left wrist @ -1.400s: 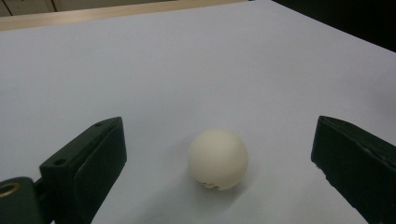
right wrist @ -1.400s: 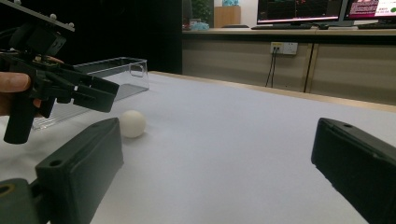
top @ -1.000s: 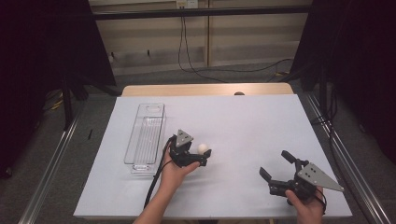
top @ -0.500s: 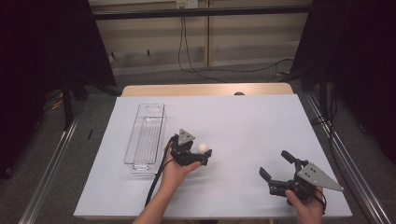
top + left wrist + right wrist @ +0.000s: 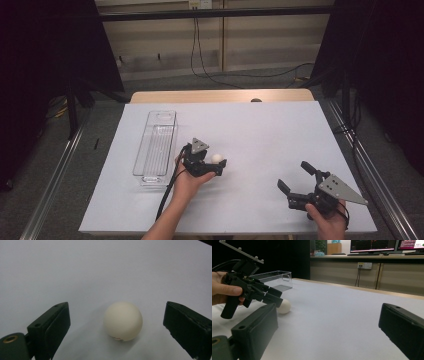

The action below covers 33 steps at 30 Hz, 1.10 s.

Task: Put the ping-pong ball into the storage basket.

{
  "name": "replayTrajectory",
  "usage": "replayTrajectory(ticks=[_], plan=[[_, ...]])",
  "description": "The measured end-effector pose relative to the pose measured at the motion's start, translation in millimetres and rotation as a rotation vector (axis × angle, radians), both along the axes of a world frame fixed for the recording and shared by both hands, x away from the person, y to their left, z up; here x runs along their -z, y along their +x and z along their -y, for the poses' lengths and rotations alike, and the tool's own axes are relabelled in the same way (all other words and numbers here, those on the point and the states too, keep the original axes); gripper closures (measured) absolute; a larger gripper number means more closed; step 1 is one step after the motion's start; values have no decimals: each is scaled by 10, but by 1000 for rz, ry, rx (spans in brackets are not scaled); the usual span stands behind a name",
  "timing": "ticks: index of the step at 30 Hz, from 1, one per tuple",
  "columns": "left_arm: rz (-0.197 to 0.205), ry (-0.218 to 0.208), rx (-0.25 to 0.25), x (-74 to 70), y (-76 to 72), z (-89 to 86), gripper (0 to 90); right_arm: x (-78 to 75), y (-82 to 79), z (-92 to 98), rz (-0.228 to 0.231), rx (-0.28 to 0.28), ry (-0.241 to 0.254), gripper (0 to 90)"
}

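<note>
White table (image 5: 260,125) spread across the high view, wooden edge (image 5: 220,95) at the far side. Clear plastic bin (image 5: 155,145) lying lengthwise on the table's left half, long and narrow, seen again at the far left of the right gripper view (image 5: 274,280).

Right gripper (image 5: 296,180) near the table's front right corner, held in a hand (image 5: 327,220), grey three-cornered plate on top, jaws spread wide with nothing between them; pointed across the sheet toward the ball.

Left gripper (image 5: 218,166) just right of the bin, held in a hand (image 5: 187,182), cable trailing back along the forearm. Jaws apart, one on each side of the ball, having just been closing a little; clear gaps on both sides in the left gripper view, pads not touching it.

White ball (image 5: 123,321) resting on the table between those jaws, small print near its underside, also visible at the gripper's tip from above (image 5: 216,158) and from the right gripper view (image 5: 284,306).
</note>
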<state>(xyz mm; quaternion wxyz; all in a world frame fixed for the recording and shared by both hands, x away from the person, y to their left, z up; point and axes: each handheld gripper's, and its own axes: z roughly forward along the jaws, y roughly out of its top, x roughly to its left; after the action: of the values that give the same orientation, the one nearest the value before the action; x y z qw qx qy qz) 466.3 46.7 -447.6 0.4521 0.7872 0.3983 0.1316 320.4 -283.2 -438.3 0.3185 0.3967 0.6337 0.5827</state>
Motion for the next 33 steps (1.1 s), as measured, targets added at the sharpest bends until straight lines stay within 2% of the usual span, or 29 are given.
replayTrajectory(ticks=[1, 2, 3, 7, 8, 11, 24, 33], plan=[[0, 0, -1, -3, 1, 6, 81, -1, -2, 0, -3, 5, 0, 18], [-2, 27, 2, -21, -2, 6, 87, 0, -1, 1, -1, 3, -1, 18], [-2, 10, 12, -19, 3, 14, 101, 0, 0, 1, 0, 2, 0, 18], [0, 44, 8, -26, 5, 32, 128, -1, -2, 1, 0, 2, 0, 18], [-3, 31, 12, -17, 9, 33, 138, -1, -1, 1, 0, 2, 0, 18], [-15, 32, 7, -10, 19, 35, 153, -3, -3, 3, 0, 6, 1, 18], [-28, 58, -9, 19, 31, 37, 225, -4, -3, 2, 2, 3, 2, 19], [-27, 54, 18, 43, 39, 47, 264, -4, -2, 1, 4, 2, 2, 19]])
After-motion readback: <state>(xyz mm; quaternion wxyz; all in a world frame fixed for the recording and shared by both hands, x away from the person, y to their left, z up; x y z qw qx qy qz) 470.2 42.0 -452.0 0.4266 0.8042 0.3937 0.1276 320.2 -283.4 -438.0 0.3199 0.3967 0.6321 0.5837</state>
